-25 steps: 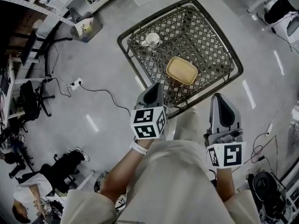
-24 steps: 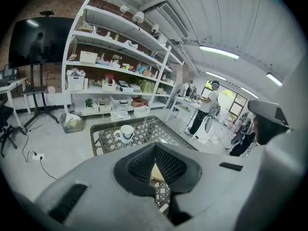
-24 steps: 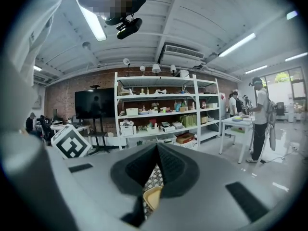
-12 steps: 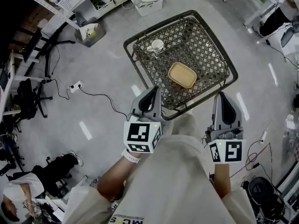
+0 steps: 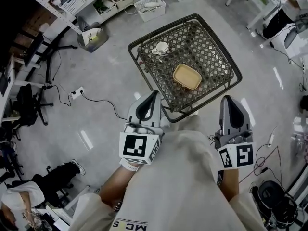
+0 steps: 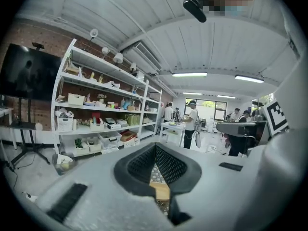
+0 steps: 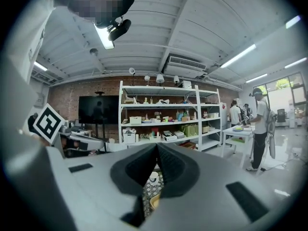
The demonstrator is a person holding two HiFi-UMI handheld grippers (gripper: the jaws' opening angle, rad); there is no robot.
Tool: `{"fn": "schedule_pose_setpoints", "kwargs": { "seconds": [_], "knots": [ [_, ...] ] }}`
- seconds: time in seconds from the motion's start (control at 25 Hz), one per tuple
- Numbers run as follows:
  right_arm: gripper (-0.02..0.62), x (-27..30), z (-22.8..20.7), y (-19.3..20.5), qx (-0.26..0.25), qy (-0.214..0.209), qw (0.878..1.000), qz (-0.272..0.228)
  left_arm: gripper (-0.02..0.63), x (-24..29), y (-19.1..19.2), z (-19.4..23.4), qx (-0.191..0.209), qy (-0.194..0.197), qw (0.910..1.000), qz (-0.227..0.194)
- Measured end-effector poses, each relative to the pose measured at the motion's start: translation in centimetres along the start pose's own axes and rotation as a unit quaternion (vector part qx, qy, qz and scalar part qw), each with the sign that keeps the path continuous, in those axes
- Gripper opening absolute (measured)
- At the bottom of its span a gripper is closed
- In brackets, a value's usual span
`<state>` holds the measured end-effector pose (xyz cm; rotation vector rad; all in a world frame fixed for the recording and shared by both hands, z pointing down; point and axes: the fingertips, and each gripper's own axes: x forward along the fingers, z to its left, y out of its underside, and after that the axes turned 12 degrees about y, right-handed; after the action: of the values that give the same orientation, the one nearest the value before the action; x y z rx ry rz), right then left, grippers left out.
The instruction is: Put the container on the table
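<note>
Container (image 5: 187,76) already sits flat on the lattice surface (image 5: 207,47), roughly mid-top, so the placement reads as done. The cup (image 5: 161,47) is past the container on its far-left side, well apart from it. The left hand-held gripper (image 5: 154,94) and right hand-held gripper (image 5: 227,99) are both on the near side of the container, off the surface edge and close to the person's body. Each gripper view shows the pads meeting at the tips with nothing held between them, only the lattice and a bit of the container visible beyond. My read is that the step in hand is just confirm and stand off. To do that well, check that the container's base sits level on the mesh and isn't hung on a lattice strand, and keep both tips clear of it so nothing nudges it. If it needs a re-seat, spread the jaws before closing in on the container. Come in from its near side, take one long rim wall and lower it straight down. Keep any motion away from its cup side. Risks look low, mainly the base rocking on the open mesh.
</note>
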<state>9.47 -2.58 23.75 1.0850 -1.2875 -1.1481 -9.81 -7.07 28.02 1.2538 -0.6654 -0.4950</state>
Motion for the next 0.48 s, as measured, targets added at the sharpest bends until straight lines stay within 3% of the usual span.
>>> {"fn": "schedule_pose_setpoints", "kwargs": {
  "seconds": [0.48],
  "knots": [
    [0.018, -1.6, -0.2, 0.6, -0.002, 0.007, 1.0, 0.007, 0.025, -1.4, -0.4, -1.1, 0.016, 0.015, 0.9997, -0.013]
  ]
}}
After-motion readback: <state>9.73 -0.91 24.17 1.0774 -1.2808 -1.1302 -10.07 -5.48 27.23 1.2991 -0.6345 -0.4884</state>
